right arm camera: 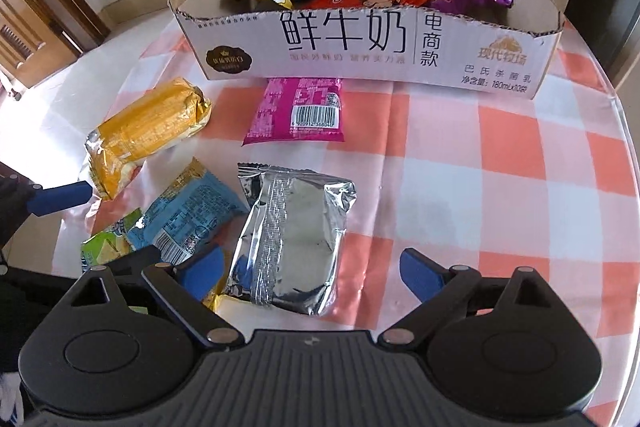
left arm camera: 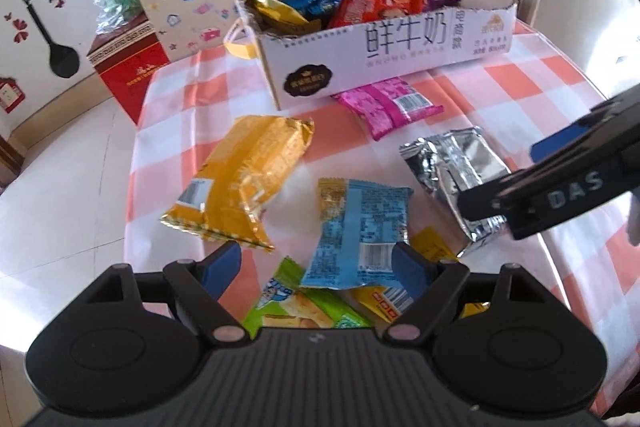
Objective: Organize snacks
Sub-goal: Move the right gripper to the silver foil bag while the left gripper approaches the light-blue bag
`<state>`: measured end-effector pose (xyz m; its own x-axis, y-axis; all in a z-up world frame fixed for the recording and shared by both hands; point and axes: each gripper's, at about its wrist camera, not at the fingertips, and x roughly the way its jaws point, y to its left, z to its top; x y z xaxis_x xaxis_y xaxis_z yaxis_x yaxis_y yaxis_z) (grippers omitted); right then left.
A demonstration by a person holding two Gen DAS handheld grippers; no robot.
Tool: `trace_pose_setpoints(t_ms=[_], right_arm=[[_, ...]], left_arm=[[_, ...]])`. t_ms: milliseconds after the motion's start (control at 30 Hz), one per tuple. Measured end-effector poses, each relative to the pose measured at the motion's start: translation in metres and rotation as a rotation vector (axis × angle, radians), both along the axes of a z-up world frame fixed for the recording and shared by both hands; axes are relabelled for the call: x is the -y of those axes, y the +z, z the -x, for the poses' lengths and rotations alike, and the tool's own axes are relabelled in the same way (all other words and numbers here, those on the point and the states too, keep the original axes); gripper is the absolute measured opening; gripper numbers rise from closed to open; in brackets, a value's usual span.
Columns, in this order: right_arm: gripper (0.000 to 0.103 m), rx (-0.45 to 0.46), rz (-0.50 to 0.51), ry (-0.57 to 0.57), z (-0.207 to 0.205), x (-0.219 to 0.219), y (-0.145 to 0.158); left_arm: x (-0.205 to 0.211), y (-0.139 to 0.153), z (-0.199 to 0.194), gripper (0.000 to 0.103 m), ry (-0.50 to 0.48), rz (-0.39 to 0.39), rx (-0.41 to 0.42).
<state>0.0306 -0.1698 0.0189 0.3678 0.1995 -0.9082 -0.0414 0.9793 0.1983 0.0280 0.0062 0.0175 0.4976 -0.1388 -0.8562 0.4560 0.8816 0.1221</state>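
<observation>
A white cardboard box [left arm camera: 384, 67] [right arm camera: 360, 47] at the back of the table holds several snack packs. Loose packs lie in front of it: yellow [left arm camera: 244, 179] [right arm camera: 148, 131], pink [left arm camera: 388, 105] [right arm camera: 298, 111], silver [left arm camera: 456, 167] [right arm camera: 292, 239], light blue [left arm camera: 360, 231] [right arm camera: 192, 215] and green [left arm camera: 292, 303] [right arm camera: 106, 247]. My left gripper [left arm camera: 318, 269] is open just above the light blue pack's near end. My right gripper [right arm camera: 312, 273] is open, with the silver pack's near end between its fingers; it also shows in the left wrist view [left arm camera: 560, 183].
The table has a pink and white checked cloth [left arm camera: 520, 79] [right arm camera: 500, 155]. A red box [left arm camera: 128, 67] with a plastic bag on it stands on the floor past the table's left corner. A small yellow pack [left arm camera: 432, 251] lies under the blue one. A cabinet with stickers stands behind.
</observation>
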Motion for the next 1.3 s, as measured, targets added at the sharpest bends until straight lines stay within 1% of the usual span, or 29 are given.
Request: trace_pose_setpoints(t_ms=[67, 200, 233, 367, 500, 633, 667, 800, 833, 1000, 1133, 1200, 1267, 1300], right_arm=[[0.092, -0.004, 0.017, -0.003, -0.002, -0.002, -0.003], [0.09, -0.005, 0.008, -0.007, -0.004, -0.004, -0.007], [0.088, -0.005, 0.006, -0.005, -0.005, -0.005, -0.008], [0.073, -0.008, -0.026, 0.01, -0.004, -0.005, -0.005], [0.069, -0.005, -0.007, 0.002, -0.005, -0.001, -0.002], [0.069, -0.015, 0.004, -0.015, -0.004, 0.008, -0.001], [0.07, -0.02, 0.002, -0.018, -0.004, 0.01, -0.002], [0.077, -0.028, -0.003, -0.029, -0.003, 0.012, -0.003], [0.078, -0.029, -0.002, -0.031, -0.004, 0.011, -0.004], [0.078, -0.034, 0.018, -0.018, -0.005, 0.005, -0.009], [0.079, -0.026, 0.03, -0.016, -0.007, 0.005, -0.009], [0.078, -0.023, 0.029, -0.011, -0.007, 0.005, -0.009], [0.076, -0.022, 0.021, -0.004, -0.008, 0.007, -0.009], [0.075, -0.021, 0.02, 0.001, -0.008, 0.007, -0.009]], left_arm=[[0.004, -0.003, 0.0, 0.082, -0.015, -0.008, -0.004], [0.008, -0.007, -0.002, 0.082, -0.023, 0.002, -0.02], [0.009, -0.008, -0.003, 0.082, -0.024, 0.011, -0.026], [0.016, -0.01, -0.006, 0.082, -0.028, 0.035, -0.045], [0.024, -0.017, -0.011, 0.082, -0.026, 0.02, -0.053], [0.028, -0.025, -0.016, 0.082, -0.002, 0.001, -0.061], [0.028, -0.028, -0.018, 0.083, 0.01, -0.002, -0.064], [0.023, -0.03, -0.024, 0.082, 0.062, 0.031, -0.076], [0.022, -0.03, -0.025, 0.083, 0.066, 0.033, -0.074], [0.025, -0.031, -0.025, 0.084, 0.055, 0.026, -0.056], [0.026, -0.032, -0.026, 0.083, 0.048, 0.046, -0.049], [0.027, -0.033, -0.026, 0.079, 0.036, 0.064, -0.053], [0.028, -0.031, -0.026, 0.062, 0.007, 0.094, -0.065], [0.03, -0.03, -0.026, 0.059, -0.007, 0.098, -0.066]])
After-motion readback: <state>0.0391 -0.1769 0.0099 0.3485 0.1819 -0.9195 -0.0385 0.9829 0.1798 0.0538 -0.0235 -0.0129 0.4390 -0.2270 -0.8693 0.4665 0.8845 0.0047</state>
